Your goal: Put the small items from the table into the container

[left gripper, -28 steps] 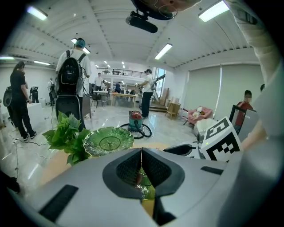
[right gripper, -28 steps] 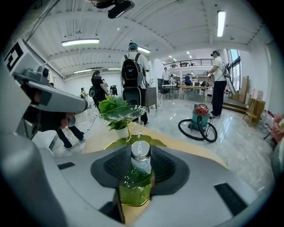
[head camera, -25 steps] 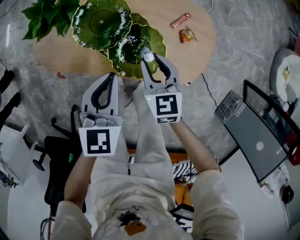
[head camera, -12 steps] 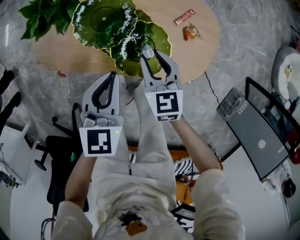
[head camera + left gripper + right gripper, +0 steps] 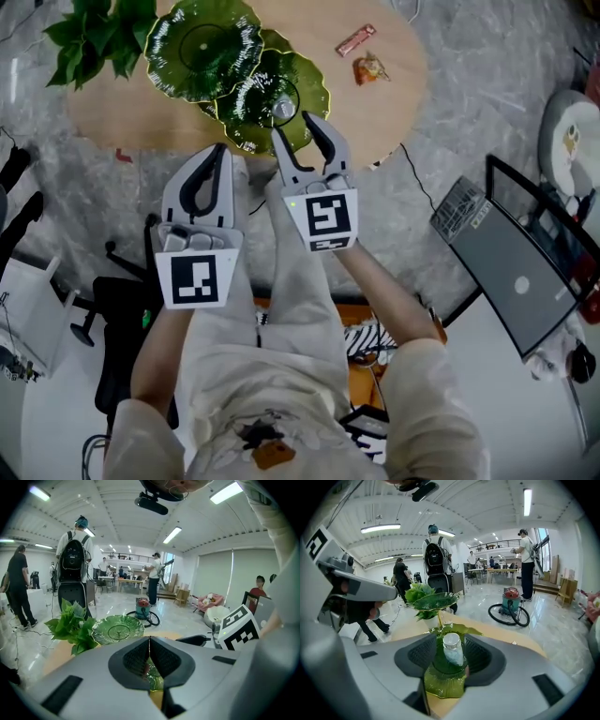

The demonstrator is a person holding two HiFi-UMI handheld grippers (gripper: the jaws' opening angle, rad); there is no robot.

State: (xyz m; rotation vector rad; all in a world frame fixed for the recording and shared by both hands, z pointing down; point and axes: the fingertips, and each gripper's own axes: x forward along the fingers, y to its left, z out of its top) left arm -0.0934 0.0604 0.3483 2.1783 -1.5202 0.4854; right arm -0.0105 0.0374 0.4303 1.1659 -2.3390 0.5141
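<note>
Right gripper (image 5: 294, 129) jaws opening, pads off the small jar (image 5: 452, 649). The jar has a silver lid and pale contents and stands upright on the lower green dish (image 5: 246, 103), in line between the jaws in the right gripper view and just past the tips in the head view. Left gripper (image 5: 221, 150) pressed together, nothing in it, held off the near table edge beside the right one.

Surface: light wood oval table (image 5: 122, 117). The lower leaf-shaped dish sits at the near edge, and an upper green dish (image 5: 202, 42) of the same glass overlaps it from behind-left. A leafy green plant (image 5: 94, 37) is at the far left of the table. Two small items lie on the bare wood at the far right, well apart from the dishes: a pinkish wrapped bar (image 5: 357, 40) and an orange wrapped sweet (image 5: 369, 68) just beside it.

Room: glossy grey marble-pattern floor (image 5: 469, 94), big open hall with strip lights on a white ceiling. A red and teal vacuum cleaner (image 5: 509, 603) with a black hose sits on the floor beyond the table. A person with a black backpack (image 5: 436, 557) stands behind the plant, with more people further back. A dark screen (image 5: 511, 272) is on the floor at right, a black chair base (image 5: 117, 295) at left.
</note>
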